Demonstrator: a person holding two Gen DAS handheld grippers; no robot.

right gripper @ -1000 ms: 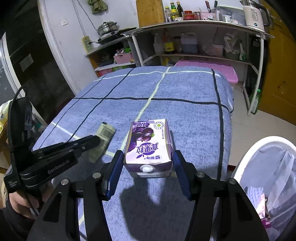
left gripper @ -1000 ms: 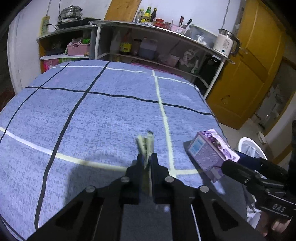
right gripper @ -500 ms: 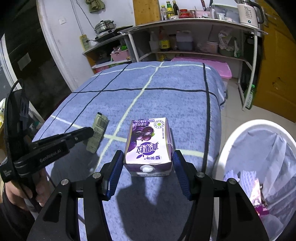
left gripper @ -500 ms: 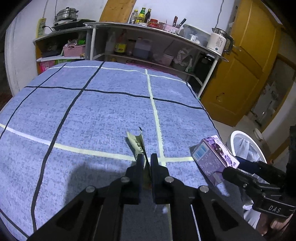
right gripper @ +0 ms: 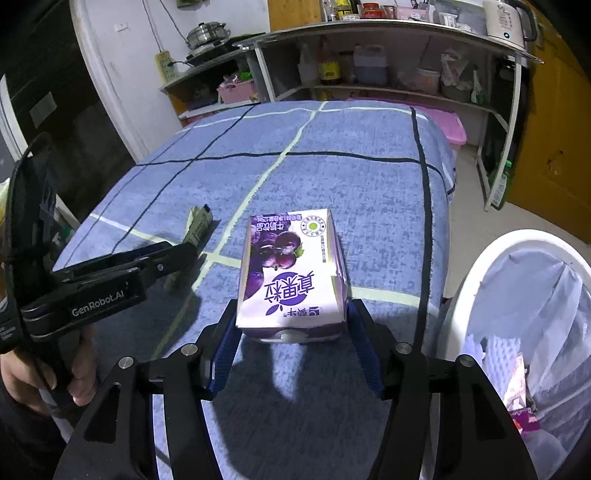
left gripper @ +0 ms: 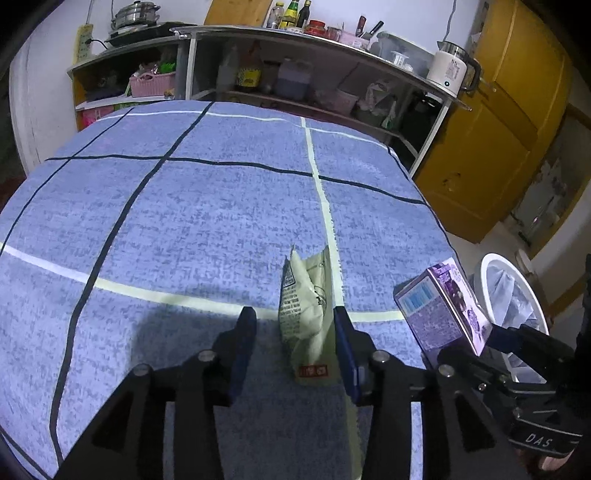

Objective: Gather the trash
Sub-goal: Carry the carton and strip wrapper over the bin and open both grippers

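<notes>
Trash in both your grippers' reach, bin at lower right.

Your right gripper (right gripper: 291,332) is clamped on the purple carton (right gripper: 291,273) at frame centre, just left of the white bin (right gripper: 476,273). Your left gripper (left gripper: 293,332) stands spread apart around the pale green wrapper (left gripper: 308,314), low centre of the left wrist view, over the blue checked bench (left gripper: 184,206); the wrapper touches the right finger.

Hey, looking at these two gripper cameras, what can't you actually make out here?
- Left wrist view: whether the pale wrapper touches the left gripper; its jaws stand apart.
- Right wrist view: the purple carton hides the right gripper contact.
- The white bin is cut off by the edge.
- Shelf bottle labels: too small.
</notes>
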